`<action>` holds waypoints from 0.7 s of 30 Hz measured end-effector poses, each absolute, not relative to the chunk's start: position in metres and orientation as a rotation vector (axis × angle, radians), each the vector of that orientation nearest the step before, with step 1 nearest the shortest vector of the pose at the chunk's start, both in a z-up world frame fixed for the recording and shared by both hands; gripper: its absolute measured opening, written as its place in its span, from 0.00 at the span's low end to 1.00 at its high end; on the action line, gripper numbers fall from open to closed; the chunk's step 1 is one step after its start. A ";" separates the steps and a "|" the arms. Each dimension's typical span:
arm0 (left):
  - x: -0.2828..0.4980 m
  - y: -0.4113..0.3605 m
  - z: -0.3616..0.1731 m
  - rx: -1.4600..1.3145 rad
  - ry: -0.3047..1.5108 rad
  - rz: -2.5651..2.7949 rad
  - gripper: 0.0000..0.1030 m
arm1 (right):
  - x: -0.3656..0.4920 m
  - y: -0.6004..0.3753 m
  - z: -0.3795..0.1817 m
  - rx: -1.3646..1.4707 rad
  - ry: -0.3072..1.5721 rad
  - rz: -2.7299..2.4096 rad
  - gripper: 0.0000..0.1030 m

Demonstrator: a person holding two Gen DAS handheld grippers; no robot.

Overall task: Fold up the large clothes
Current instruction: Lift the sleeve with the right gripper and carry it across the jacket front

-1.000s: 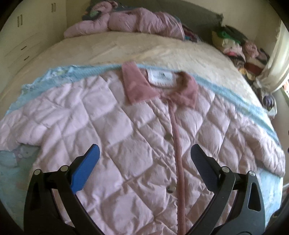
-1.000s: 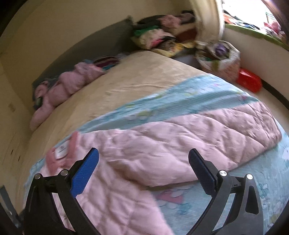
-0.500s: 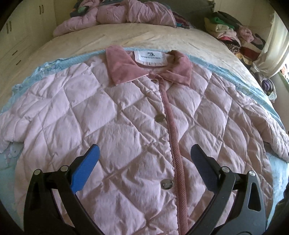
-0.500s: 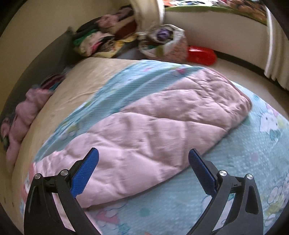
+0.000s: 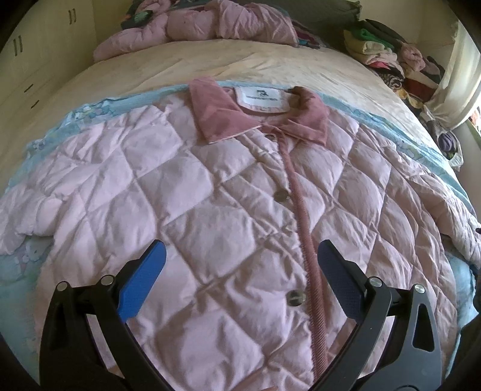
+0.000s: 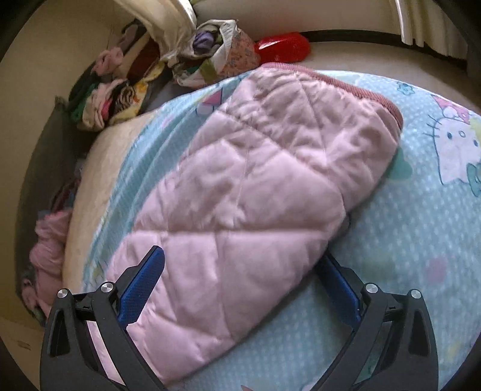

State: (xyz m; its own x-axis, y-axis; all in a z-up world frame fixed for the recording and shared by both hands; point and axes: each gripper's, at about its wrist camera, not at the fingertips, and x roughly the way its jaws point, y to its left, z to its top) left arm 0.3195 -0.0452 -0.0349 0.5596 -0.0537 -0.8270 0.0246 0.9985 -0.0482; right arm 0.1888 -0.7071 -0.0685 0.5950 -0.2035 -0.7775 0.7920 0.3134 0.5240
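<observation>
Right gripper (image 6: 240, 269), jaws wide and closing, straddles the pink jacket sleeve (image 6: 264, 180); left gripper (image 5: 240, 264) spread, empty, lower frame

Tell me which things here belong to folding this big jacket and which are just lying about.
Part of the job:
pink quilted jacket
its sleeve, between the closing, not yet pressing right gripper jaws
left gripper, open above the jacket front

Lying about:
clothes pile
crumpled pink garment
red container
cartoon blanket
</observation>
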 end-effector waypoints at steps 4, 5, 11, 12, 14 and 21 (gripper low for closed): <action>0.317 -0.030 -0.022 -0.045 0.962 -0.021 0.92 | 0.190 -0.721 -0.065 1.088 0.620 -0.699 0.40; 0.317 -0.027 -0.019 -0.049 0.960 -0.017 0.92 | 0.191 -0.726 -0.064 1.095 0.609 -0.686 0.34; 0.315 -0.006 0.006 -0.064 0.938 0.015 0.92 | 0.202 -0.707 -0.005 0.973 0.470 -0.488 0.16; 0.315 -0.002 0.010 -0.070 0.934 0.021 0.92 | 0.207 -0.697 0.011 0.936 0.451 -0.446 0.15; 0.313 0.005 0.019 -0.089 0.924 0.030 0.92 | 0.216 -0.679 0.037 0.873 0.421 -0.371 0.15; 0.306 0.020 0.048 -0.108 0.895 0.034 0.92 | 0.243 -0.606 0.124 0.659 0.332 -0.107 0.14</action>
State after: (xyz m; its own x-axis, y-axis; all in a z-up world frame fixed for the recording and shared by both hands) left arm 0.3063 0.0197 0.0476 0.6256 -0.0160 -0.7800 -0.0747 0.9940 -0.0802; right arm 0.2434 -0.6061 0.1242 0.9421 0.0071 -0.3354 0.2015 0.7873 0.5827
